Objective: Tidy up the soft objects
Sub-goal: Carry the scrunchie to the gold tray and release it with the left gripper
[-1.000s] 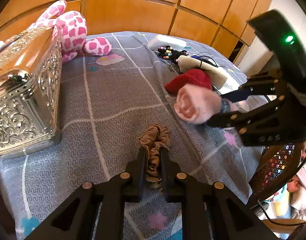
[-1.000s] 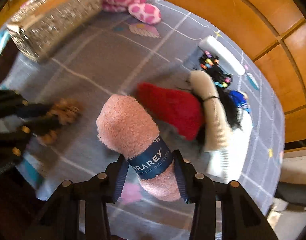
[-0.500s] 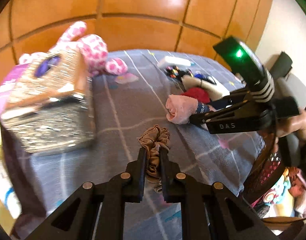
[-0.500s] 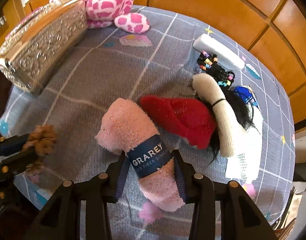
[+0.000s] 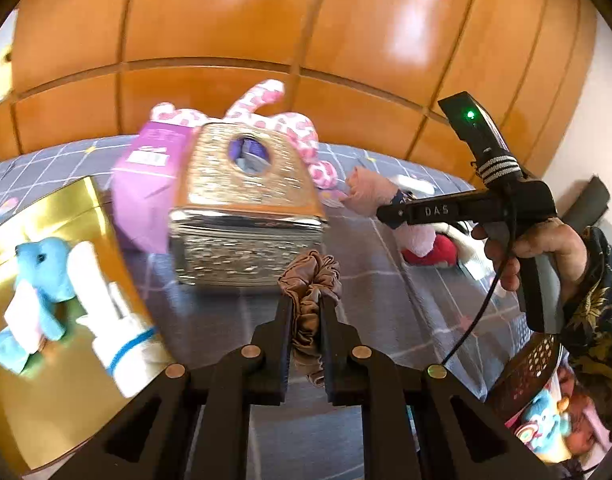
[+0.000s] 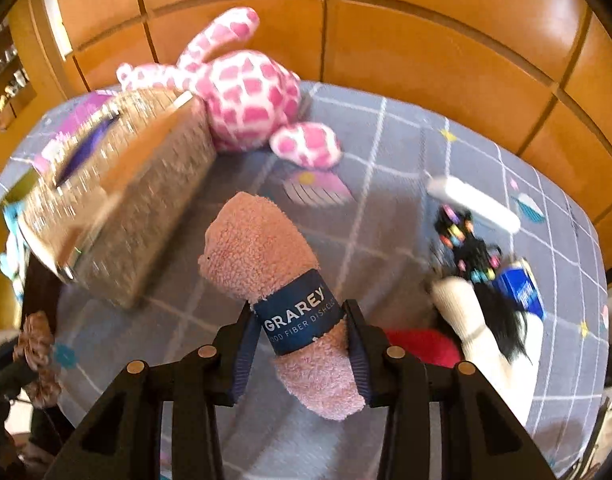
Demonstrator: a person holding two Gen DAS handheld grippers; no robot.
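Both claws lifted, ruched satin scrunchie (image 5: 310,280) (brown), fluffy rolled dishcloth (image 6: 278,292)

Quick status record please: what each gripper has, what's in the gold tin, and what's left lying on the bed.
left gripper: shut on brown scrunchie
right gripper: shut on rolled pink cloth at its blue band
gold tin: open; blue plush toy and rolled white cloths inside
silver box: on the bed beside the tin
on bed: pink spotted plush, red cloth, black wig
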